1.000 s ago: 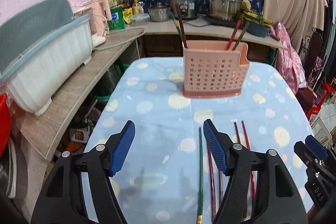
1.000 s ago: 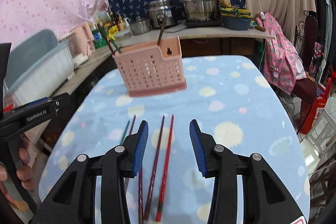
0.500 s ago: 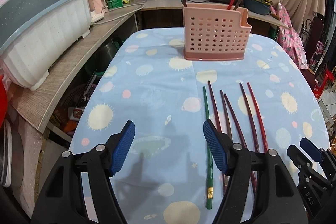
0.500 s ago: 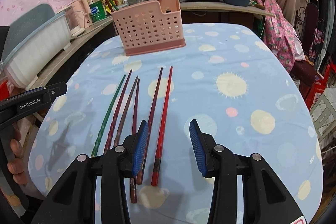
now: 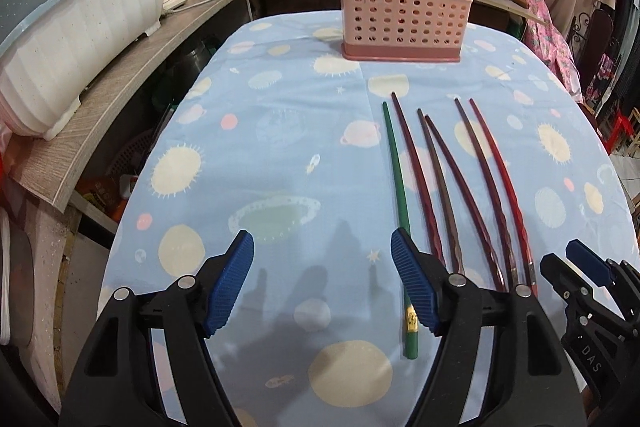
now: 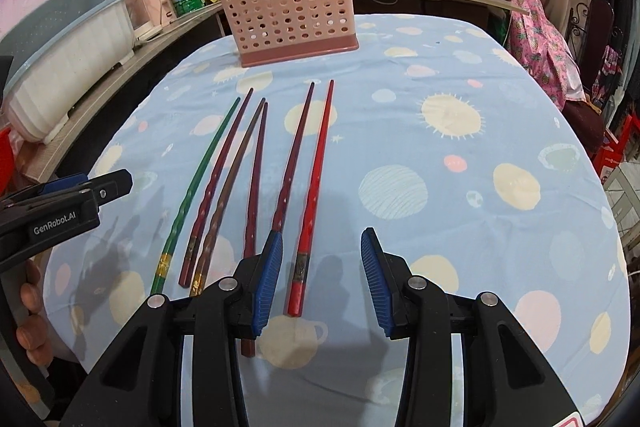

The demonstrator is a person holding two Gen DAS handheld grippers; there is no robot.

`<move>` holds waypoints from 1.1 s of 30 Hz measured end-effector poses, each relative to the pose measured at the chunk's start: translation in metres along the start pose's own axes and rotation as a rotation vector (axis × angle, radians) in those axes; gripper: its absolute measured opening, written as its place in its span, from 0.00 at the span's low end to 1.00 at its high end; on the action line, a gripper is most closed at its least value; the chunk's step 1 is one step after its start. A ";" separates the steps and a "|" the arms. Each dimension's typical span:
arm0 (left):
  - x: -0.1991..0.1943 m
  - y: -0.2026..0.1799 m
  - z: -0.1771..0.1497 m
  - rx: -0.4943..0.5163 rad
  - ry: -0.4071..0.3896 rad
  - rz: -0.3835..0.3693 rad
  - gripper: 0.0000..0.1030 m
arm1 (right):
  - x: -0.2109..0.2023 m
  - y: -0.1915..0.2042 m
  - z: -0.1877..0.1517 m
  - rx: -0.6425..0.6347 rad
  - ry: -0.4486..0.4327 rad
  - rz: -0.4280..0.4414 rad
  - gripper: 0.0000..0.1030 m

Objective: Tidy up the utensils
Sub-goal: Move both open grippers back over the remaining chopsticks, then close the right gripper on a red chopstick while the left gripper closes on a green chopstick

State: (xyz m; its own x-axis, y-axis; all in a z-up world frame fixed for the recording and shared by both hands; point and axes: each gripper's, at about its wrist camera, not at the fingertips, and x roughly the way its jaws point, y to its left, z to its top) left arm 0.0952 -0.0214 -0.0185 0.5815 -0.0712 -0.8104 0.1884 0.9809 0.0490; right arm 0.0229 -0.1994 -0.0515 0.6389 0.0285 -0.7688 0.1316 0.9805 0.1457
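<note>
Both tongs lower than a second ago, left tongs widening over bare cloth, right tongs open around the red chopstick without touching, six chopsticks mid-bench, pink holder at far edge.

Both wrist views angled down, sharing chopsticks, holder.
</note>
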 end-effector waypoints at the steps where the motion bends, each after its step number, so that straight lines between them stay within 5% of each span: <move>1: 0.001 0.000 -0.002 0.000 0.004 -0.002 0.66 | 0.001 0.001 -0.001 -0.003 0.003 0.002 0.39; 16: 0.008 -0.005 -0.011 0.019 0.037 -0.008 0.66 | 0.016 0.011 -0.010 -0.041 0.048 -0.006 0.16; 33: 0.010 -0.010 -0.022 0.026 0.061 -0.035 0.72 | 0.017 0.006 -0.011 -0.032 0.041 -0.018 0.07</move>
State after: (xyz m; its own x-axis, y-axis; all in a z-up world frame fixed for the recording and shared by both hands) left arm 0.0815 -0.0284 -0.0395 0.5250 -0.0934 -0.8460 0.2285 0.9729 0.0344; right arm 0.0260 -0.1911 -0.0705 0.6053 0.0182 -0.7958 0.1181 0.9866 0.1124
